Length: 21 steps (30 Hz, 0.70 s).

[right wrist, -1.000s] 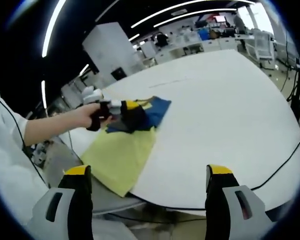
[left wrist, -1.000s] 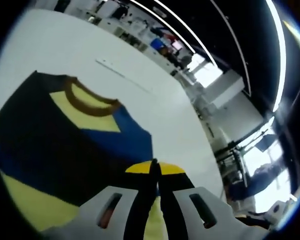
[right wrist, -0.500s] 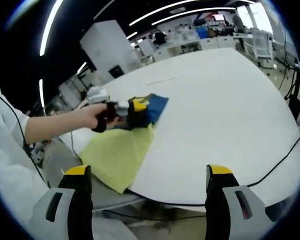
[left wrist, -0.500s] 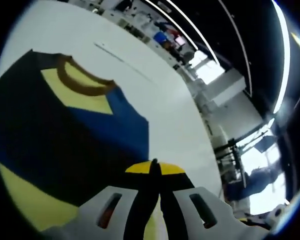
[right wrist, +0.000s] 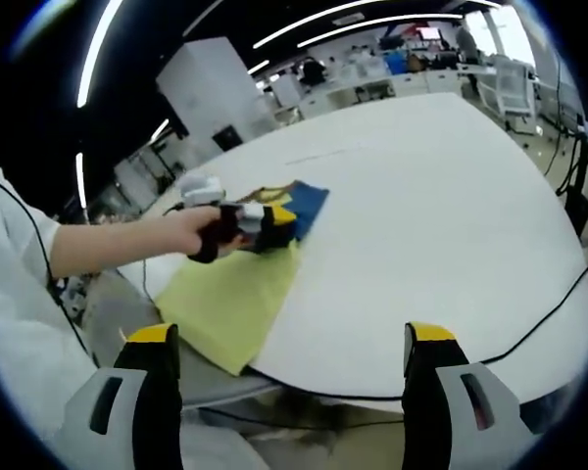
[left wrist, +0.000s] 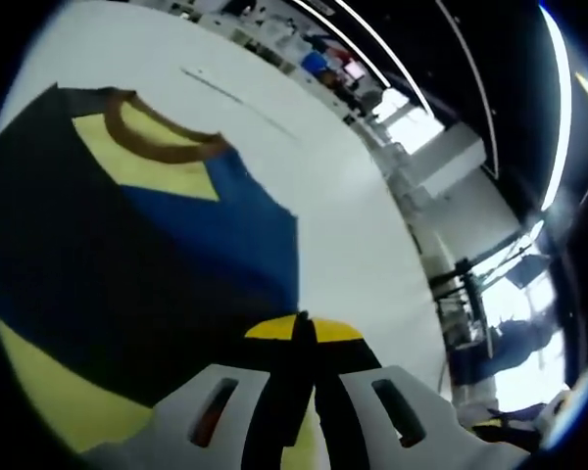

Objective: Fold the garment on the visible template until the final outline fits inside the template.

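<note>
White tabletop [left wrist: 323,196] under the left gripper view; navy-and-blue T-shirt [left wrist: 127,255] with brown collar [left wrist: 147,147] spread across it, yellow template [left wrist: 59,401] peeking out beneath. Left gripper [left wrist: 302,323] pinched closed, seemingly on a fabric edge. Shirt larger in view than a second back: camera carried forward with the fold.

Right gripper view: right gripper [right wrist: 284,338] wide, empty, well apart from the shirt. Fold unfinished.

1. Carrying everything: a broad white surface [right wrist: 441,225] with a rounded edge.
2. Lying flat on it: a yellow template [right wrist: 230,308], overhanging the near edge.
3. Resting on the template: a navy, blue and yellow garment [left wrist: 147,245].
4. Trailing off the edge: a black cable [right wrist: 544,328].
</note>
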Available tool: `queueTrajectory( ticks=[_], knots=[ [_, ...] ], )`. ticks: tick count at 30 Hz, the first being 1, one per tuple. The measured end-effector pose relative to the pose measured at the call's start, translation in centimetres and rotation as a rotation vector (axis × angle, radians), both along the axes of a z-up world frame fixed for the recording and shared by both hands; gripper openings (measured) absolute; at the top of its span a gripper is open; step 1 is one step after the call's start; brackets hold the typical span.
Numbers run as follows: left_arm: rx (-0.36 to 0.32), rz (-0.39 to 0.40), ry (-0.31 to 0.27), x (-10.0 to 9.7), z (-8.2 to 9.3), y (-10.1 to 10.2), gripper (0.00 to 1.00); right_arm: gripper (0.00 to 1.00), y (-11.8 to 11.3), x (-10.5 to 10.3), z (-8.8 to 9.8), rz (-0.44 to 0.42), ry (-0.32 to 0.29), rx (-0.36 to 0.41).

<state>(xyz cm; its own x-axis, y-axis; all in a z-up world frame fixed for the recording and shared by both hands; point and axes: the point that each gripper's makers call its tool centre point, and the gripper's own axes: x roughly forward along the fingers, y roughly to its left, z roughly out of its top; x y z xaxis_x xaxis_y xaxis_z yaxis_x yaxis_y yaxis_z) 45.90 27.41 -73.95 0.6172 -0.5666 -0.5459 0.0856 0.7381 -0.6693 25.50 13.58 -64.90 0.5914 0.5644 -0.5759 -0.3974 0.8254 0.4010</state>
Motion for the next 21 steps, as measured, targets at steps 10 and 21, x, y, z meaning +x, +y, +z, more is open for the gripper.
queueTrajectory(
  ticks=[10,21],
  knots=[
    [-0.002,-0.015,0.019,-0.2,-0.9,-0.7,0.02,0.94,-0.5,-0.3,0.0,-0.003,0.006,-0.01],
    [-0.028,-0.104,0.008,-0.5,-0.4,-2.4,0.06,0.94,0.2,0.1,0.2,0.021,-0.002,-0.013]
  ],
)
